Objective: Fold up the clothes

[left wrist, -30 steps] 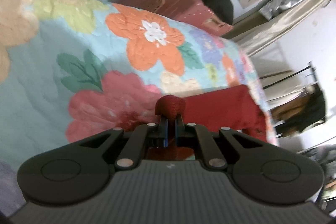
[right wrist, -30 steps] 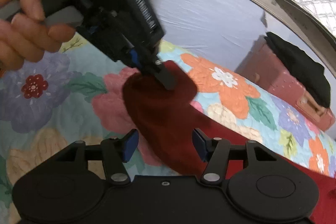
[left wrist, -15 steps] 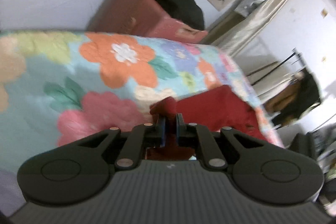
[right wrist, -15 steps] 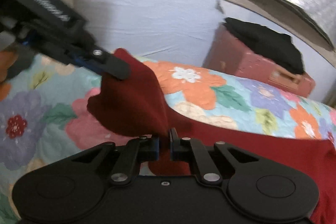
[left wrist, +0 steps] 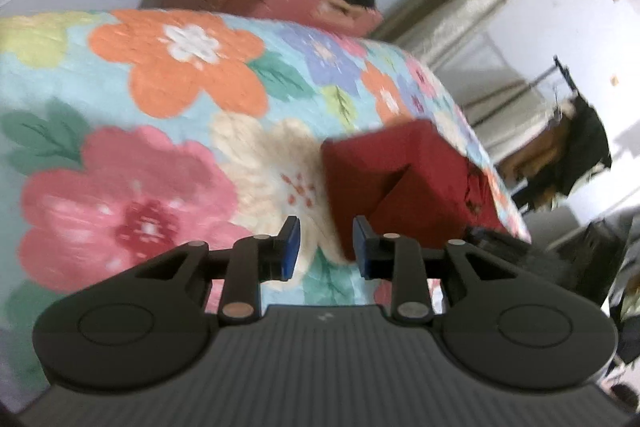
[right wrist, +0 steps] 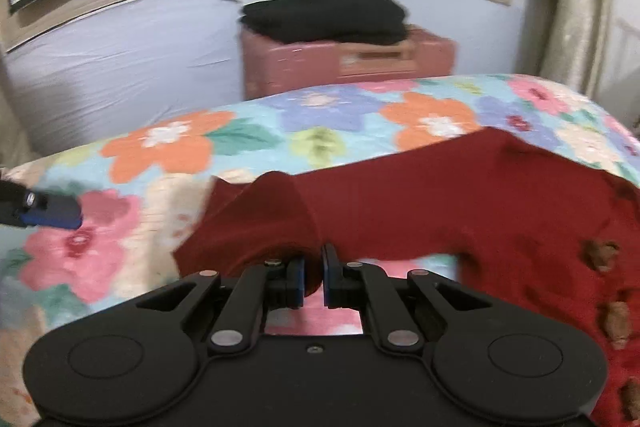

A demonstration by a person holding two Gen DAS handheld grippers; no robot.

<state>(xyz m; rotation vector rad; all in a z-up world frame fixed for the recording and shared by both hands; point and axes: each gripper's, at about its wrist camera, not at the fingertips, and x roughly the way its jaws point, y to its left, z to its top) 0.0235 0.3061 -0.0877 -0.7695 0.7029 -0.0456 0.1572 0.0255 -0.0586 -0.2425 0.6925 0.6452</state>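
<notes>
Released from my left hand-held gripper [left wrist: 325,251], whose jaws are opening empty, the red garment [right wrist: 460,203] lies on the bed [right wrist: 248,143]; my right hand-held gripper [right wrist: 313,277] pinches its sleeve, folding inward.

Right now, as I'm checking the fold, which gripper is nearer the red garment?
Right. The right gripper is clamped on the red garment; the left gripper, jaws opening, sits just off its edge.

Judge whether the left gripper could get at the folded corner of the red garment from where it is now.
Probably yes. The left gripper has its jaws opening with nothing between them, and the red garment lies just ahead on the floral quilt, its near corner uncovered.
</notes>
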